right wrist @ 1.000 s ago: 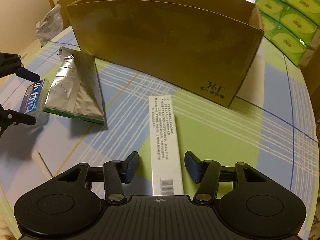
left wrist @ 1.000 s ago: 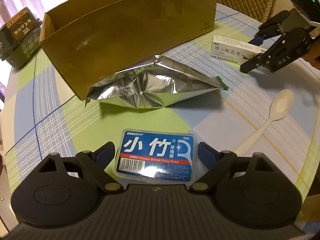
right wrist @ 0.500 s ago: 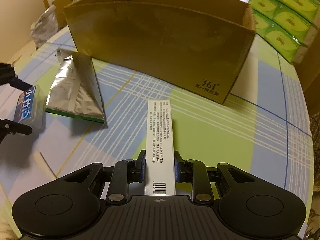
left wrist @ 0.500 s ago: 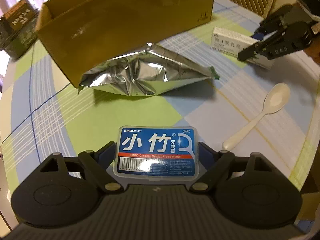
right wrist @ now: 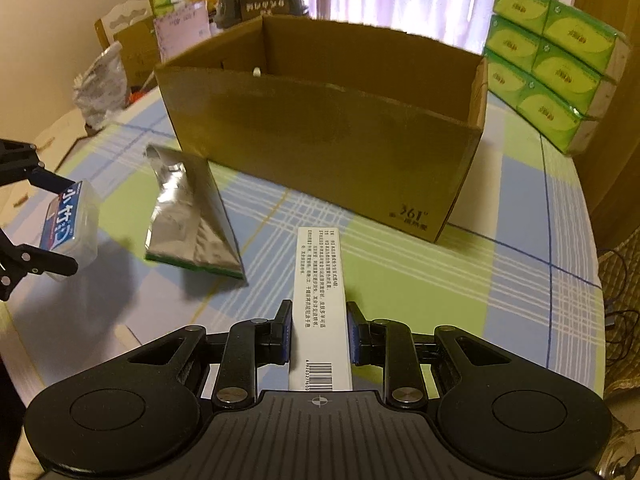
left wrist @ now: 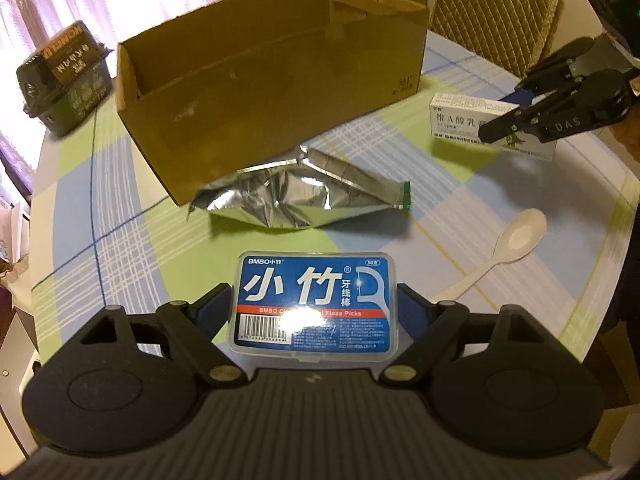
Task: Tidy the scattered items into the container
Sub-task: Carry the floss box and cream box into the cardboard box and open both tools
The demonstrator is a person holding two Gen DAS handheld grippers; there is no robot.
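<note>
Gripping a blue floss-pick case (left wrist: pixel 314 304), the left gripper (left wrist: pixel 314 308) has its fingers pressed against both short sides; the case now rides clear of the tablecloth (left wrist: pixel 120 240), seen from the right wrist view raised above its own shadow, where one second ago it lay flat on the cloth between spread fingers. Right gripper (right wrist: pixel 319 334) is clamped on the sides of a long white medicine box (right wrist: pixel 320 300); one second ago its fingers stood apart either side of the box, and half a second ago they had already met it. The box, from the left wrist view, is off the cloth with a shadow beneath it. Beyond the left gripper, a crumpled silver foil pouch (left wrist: pixel 304 196) lies flat, its upper edge touching the near wall of the open cardboard box (left wrist: pixel 272 92); position unchanged. A white plastic spoon (left wrist: pixel 500 256) lies on the cloth to the right of the case, also unmoved. The cardboard box appears farther from both cameras than before, with more of its interior visible. Green tissue packs (right wrist: pixel 552 68) sit stacked behind the table on the right.
</note>
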